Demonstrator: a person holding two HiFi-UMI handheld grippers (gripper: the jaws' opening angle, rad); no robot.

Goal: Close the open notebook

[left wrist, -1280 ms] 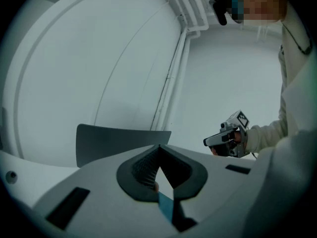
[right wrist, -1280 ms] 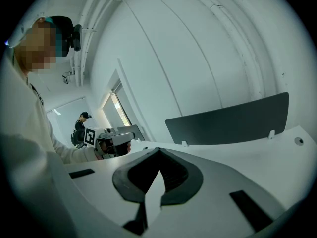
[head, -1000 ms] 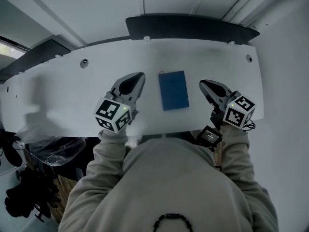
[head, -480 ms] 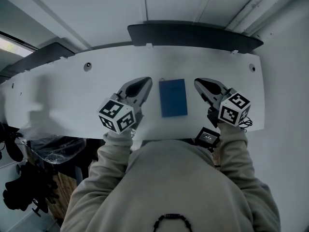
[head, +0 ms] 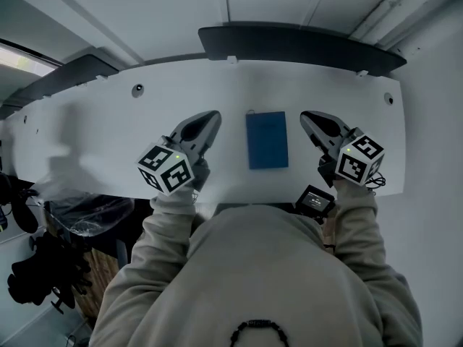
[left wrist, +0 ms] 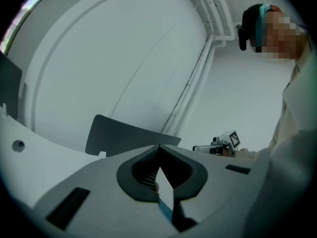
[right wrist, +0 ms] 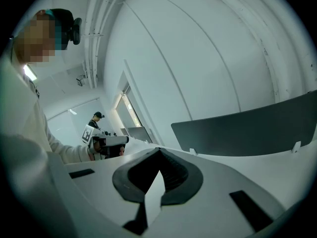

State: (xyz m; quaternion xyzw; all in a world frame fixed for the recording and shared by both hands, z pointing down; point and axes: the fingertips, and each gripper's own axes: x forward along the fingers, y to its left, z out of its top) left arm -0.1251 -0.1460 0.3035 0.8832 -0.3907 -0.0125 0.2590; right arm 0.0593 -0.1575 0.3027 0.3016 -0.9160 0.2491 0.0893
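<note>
Right hand-held gripper [head: 307,116] has edged nearer the blue notebook [head: 267,140]; it and the left hand-held gripper [head: 214,114] are closed

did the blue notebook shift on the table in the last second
No: the blue notebook sits where it was against the table's left hole; only the view drifted.

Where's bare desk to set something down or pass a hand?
Biggest bare patch: the left stretch of the desk, from the left gripper out past the grommet hole. Also the strip between the blue notebook and the dark back panel, and the end beyond the right gripper. Crowded: the middle, where both grippers flank the notebook with narrow gaps.
</note>
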